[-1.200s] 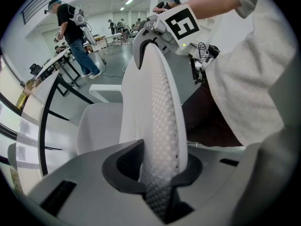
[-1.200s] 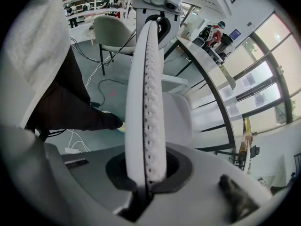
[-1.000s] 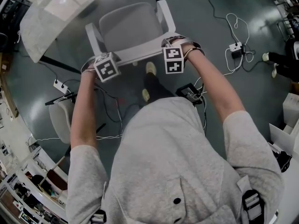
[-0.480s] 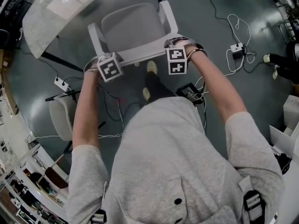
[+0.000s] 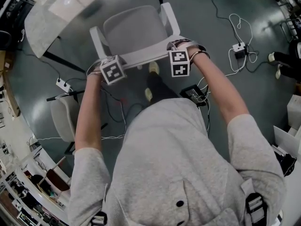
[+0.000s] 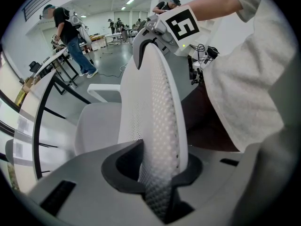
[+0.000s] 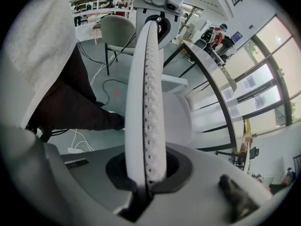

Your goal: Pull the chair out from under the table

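A white chair with a grey seat [image 5: 134, 29] stands in front of me, its seat just clear of the pale round table [image 5: 56, 13]. My left gripper [image 5: 109, 63] is shut on the left end of the backrest's top edge. My right gripper [image 5: 177, 51] is shut on the right end. In the left gripper view the perforated backrest [image 6: 155, 107] runs up from between the jaws of the left gripper [image 6: 157, 173] to the right gripper's marker cube [image 6: 181, 25]. In the right gripper view the backrest's edge [image 7: 146, 93] sits pinched in the right gripper [image 7: 146, 173].
Cables and a power strip [image 5: 237, 47] lie on the grey floor at the right. Another strip [image 5: 60, 84] and a second chair [image 5: 61, 119] are at the left. My feet [image 5: 151, 69] are right behind the backrest. People [image 6: 66, 27] stand at benches far off.
The chair and both grippers have shifted a little toward me and away from the table, so more of the seat shows. Both grips are unchanged.
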Demonstrator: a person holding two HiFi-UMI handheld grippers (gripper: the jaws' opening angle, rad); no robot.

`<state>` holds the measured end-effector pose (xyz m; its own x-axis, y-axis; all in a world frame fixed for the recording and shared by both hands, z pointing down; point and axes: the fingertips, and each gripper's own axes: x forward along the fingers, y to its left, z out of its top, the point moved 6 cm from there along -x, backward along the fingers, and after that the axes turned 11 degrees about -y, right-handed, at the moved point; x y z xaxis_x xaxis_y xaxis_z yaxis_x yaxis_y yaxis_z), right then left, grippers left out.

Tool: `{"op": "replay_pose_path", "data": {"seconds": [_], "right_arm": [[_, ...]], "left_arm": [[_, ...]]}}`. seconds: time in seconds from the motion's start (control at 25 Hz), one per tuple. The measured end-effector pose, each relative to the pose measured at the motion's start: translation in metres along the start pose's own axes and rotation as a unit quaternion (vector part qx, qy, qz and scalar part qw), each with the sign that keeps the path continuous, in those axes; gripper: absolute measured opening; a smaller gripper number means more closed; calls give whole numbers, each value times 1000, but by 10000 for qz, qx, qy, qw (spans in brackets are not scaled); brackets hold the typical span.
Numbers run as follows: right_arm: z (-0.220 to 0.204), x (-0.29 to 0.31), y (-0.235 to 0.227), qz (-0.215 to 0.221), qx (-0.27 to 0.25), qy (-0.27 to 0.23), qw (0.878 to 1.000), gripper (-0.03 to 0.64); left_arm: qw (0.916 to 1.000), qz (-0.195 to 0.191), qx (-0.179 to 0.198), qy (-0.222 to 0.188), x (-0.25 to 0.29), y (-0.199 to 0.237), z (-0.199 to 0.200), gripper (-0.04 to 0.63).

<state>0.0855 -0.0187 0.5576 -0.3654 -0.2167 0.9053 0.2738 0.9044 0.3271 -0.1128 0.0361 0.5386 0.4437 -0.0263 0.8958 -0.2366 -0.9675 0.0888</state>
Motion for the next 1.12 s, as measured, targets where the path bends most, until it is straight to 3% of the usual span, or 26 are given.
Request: {"op": "replay_pose_path", "data": {"seconds": [1.12], "right_arm": [[7, -17, 46, 22, -45, -12, 10000, 34]], "left_arm": [[9999, -66, -105, 53, 3, -54, -2, 118]]}}
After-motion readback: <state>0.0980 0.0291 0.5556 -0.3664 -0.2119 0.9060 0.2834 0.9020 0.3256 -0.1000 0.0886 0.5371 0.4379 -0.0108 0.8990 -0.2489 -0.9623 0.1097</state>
